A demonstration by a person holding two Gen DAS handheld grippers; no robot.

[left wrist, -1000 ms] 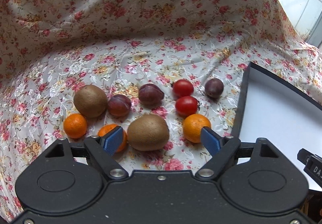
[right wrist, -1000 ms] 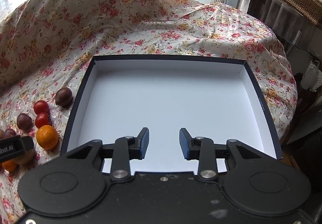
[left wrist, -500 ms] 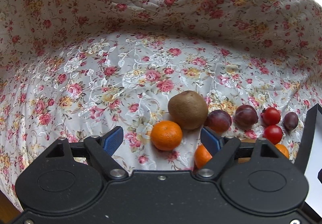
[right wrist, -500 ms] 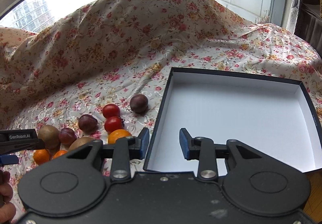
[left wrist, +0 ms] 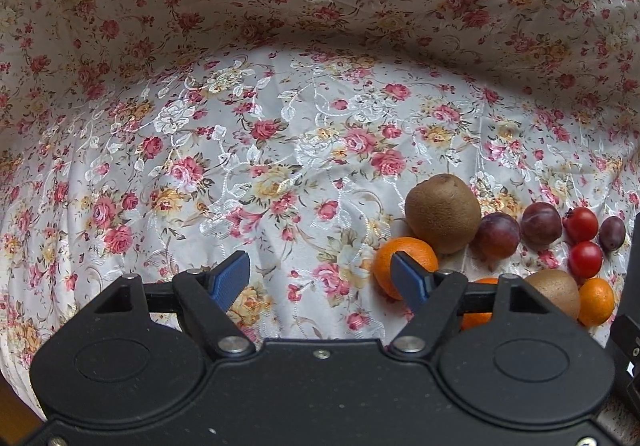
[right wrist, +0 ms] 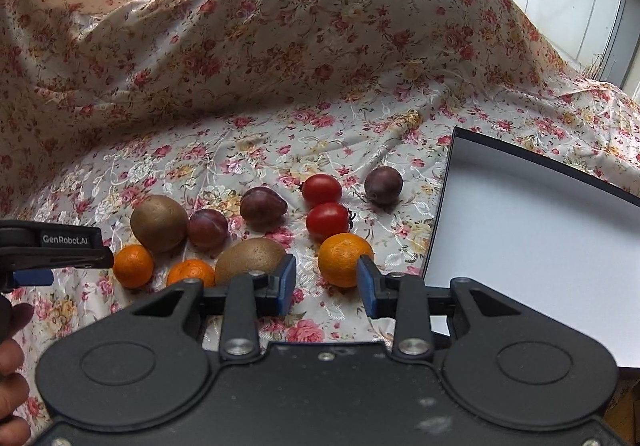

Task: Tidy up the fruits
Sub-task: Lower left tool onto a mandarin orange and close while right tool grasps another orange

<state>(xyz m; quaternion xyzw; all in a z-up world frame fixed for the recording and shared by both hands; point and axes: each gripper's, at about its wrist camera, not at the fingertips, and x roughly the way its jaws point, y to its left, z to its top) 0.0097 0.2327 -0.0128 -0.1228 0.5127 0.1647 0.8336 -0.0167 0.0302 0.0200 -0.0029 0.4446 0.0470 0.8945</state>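
Several fruits lie on the floral cloth (right wrist: 280, 133): two kiwis (right wrist: 159, 222), three plums (right wrist: 262, 207), two tomatoes (right wrist: 327, 220) and three oranges. My right gripper (right wrist: 326, 282) is open, low over the cloth. The right-hand orange (right wrist: 344, 258) sits just beyond its fingertips, untouched. My left gripper (left wrist: 320, 274) is closing over bare cloth with nothing between its fingers. The leftmost orange (left wrist: 404, 262) lies just outside its right finger (left wrist: 408, 278), with a kiwi (left wrist: 442, 217) behind it.
A shallow black box (right wrist: 438, 213) with a white inside lies to the right of the fruit. The cloth rises in a draped mound behind. A person's hand (right wrist: 12, 366) shows at the left edge of the right wrist view. Windows stand behind.
Both views swung left. The left gripper went from over the fruit to cloth beside it, and its jaws narrowed. The right gripper left the box and now faces the fruit.
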